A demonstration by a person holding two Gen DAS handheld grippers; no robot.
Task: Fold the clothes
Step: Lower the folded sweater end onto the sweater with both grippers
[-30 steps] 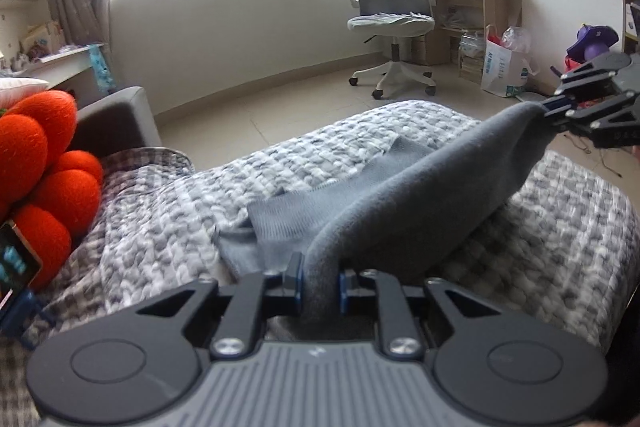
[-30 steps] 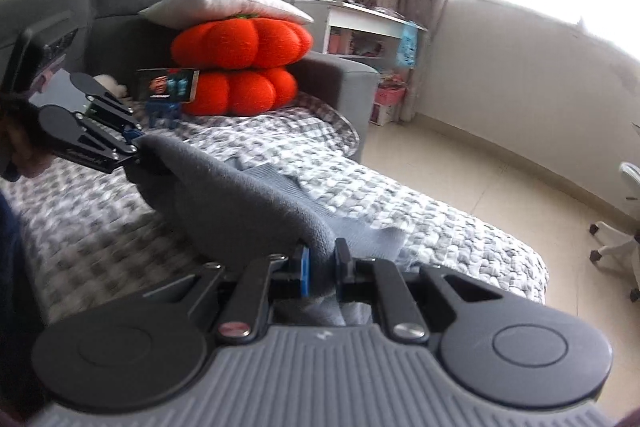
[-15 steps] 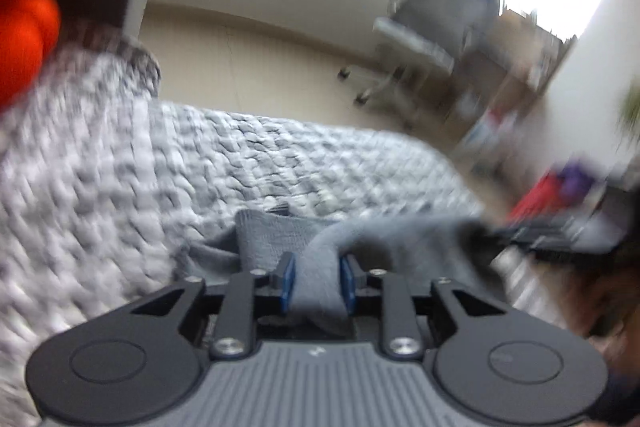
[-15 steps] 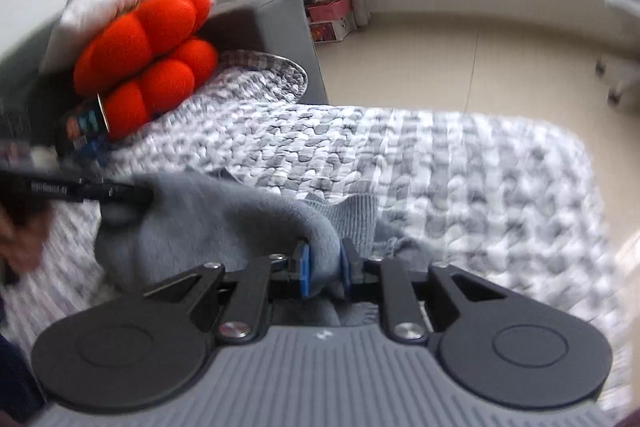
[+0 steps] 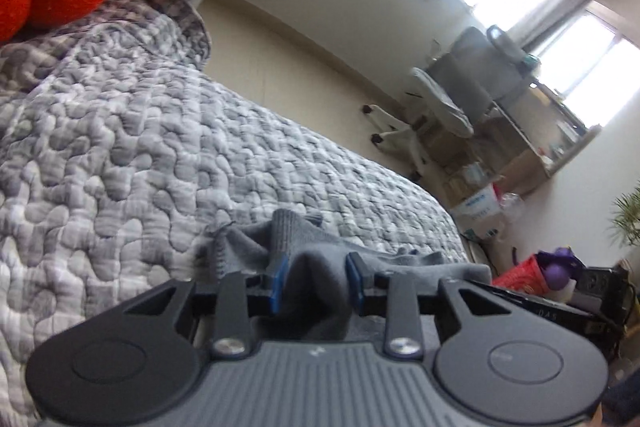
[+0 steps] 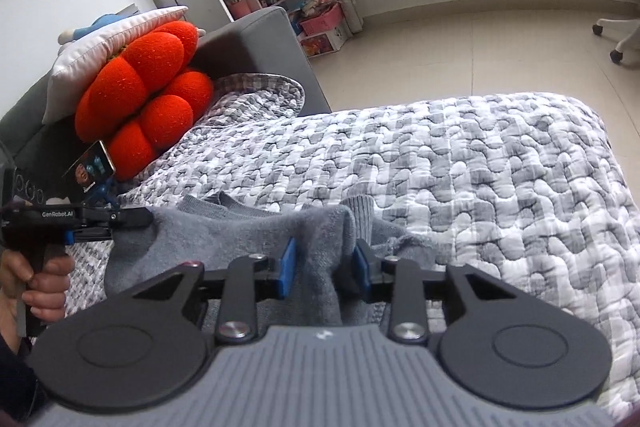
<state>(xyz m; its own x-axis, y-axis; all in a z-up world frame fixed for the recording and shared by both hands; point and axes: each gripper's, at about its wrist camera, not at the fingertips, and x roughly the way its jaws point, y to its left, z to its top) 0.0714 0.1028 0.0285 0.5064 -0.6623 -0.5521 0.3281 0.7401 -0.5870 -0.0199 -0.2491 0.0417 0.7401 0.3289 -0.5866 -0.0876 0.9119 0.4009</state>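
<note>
You are laying the folded gray sweater (image 6: 240,239) on the quilted bed (image 6: 500,187). Left gripper (image 5: 316,281) and right gripper (image 6: 324,267) fingers are opening, cloth loose between them. Next, draw both back clear.

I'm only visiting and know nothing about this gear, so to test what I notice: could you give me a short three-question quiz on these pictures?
1. True or false: the grey garment lies on a quilt.
2. What sits between the blue pads of the right tool?
A) grey cloth
B) a phone
C) nothing
3. Fill in: the cushion by the sofa arm is ____ in colour.

Key:
1. True.
2. A. A fold of the garment stands between the pads while the jaws are opening; the same goes for the left tool.
3. Orange.
</note>
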